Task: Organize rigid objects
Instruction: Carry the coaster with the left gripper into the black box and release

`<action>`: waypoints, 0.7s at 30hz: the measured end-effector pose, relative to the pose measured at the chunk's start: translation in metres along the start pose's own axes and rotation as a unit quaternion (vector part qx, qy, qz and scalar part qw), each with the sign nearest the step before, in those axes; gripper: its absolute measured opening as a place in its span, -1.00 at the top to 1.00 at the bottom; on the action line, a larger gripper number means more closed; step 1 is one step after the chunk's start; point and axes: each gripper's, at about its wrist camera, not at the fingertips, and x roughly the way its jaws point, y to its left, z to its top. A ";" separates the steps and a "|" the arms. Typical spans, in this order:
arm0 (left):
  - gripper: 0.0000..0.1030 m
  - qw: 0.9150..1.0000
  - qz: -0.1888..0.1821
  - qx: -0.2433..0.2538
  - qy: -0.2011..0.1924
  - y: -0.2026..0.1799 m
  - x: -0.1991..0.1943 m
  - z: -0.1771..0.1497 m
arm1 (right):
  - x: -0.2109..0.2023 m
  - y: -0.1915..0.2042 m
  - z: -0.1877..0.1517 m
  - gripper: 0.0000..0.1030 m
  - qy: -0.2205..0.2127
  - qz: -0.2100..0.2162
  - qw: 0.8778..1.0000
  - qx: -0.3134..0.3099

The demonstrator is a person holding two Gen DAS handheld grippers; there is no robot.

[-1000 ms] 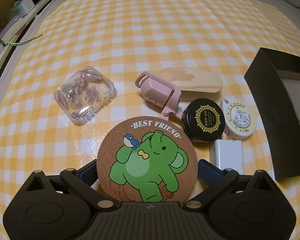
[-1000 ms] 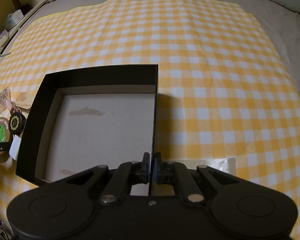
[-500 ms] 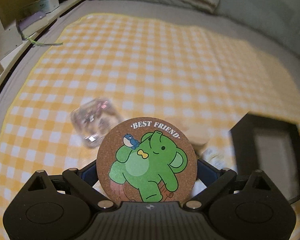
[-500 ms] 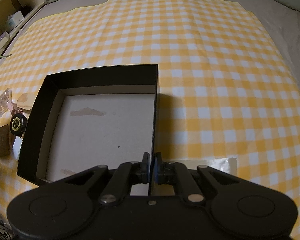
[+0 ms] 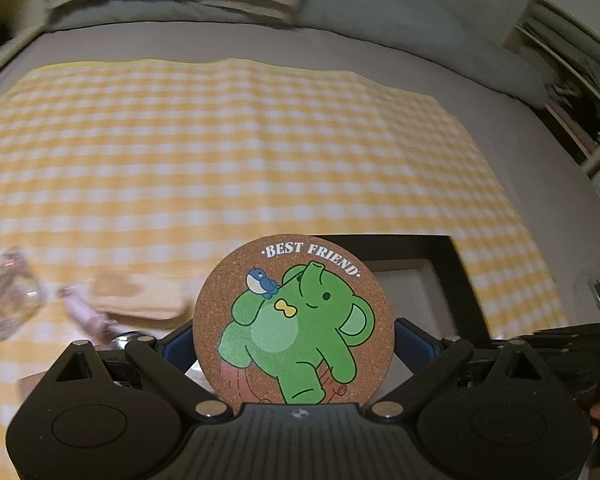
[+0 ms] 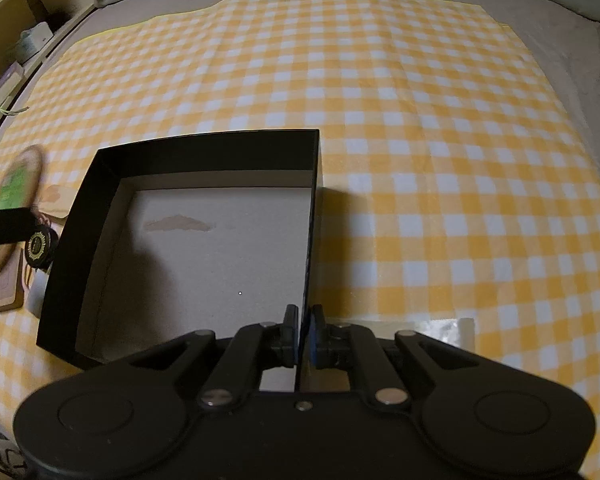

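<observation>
My left gripper is shut on a round cork coaster printed with a green elephant and "BEST FRIEND". It holds the coaster lifted, in front of the black box. The right wrist view shows the coaster at the far left, above the table. My right gripper is shut on the right wall of the black box, whose grey floor holds nothing.
Left of the box lie a black round tin, a wooden block, a pink tool, a beige pad and a clear plastic case. A yellow checked cloth covers the surface. Shelves stand at far left.
My left gripper has lifted the coaster off the table and swung right, toward the black box. The right gripper stays clamped on the box wall.
</observation>
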 end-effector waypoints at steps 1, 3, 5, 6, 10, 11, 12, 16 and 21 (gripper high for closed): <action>-0.89 1.000 -0.004 0.004 0.002 -0.009 0.005 0.001 | -0.001 -0.001 0.000 0.88 -0.001 0.002 1.000 0.000; -0.89 1.000 -0.007 0.010 0.008 -0.023 0.013 0.002 | -0.006 -0.004 -0.001 0.88 -0.003 0.008 1.000 0.001; -0.89 1.000 -0.011 0.014 0.013 -0.036 0.023 0.002 | -0.011 -0.008 -0.002 0.86 -0.002 0.013 1.000 0.006; -0.89 1.000 -0.013 0.015 0.015 -0.041 0.029 0.002 | -0.012 -0.008 -0.003 0.84 -0.001 0.014 1.000 0.006; -0.89 0.999 -0.025 0.016 0.026 -0.057 0.048 0.007 | -0.013 -0.007 -0.013 0.81 0.011 0.016 1.000 -0.008; -0.89 0.999 -0.027 0.015 0.029 -0.060 0.053 0.007 | -0.013 -0.005 -0.015 0.85 0.011 0.016 1.000 -0.013; -0.89 0.999 -0.030 0.014 0.031 -0.062 0.057 0.008 | -0.014 -0.003 -0.017 0.86 0.010 0.017 1.000 -0.018; -0.89 0.998 -0.046 0.009 0.038 -0.073 0.073 0.010 | -0.014 0.003 -0.021 0.87 0.005 0.005 0.999 -0.036; -0.89 0.997 -0.058 0.004 0.050 -0.084 0.095 0.011 | -0.015 0.003 -0.020 0.86 0.005 0.015 0.999 -0.033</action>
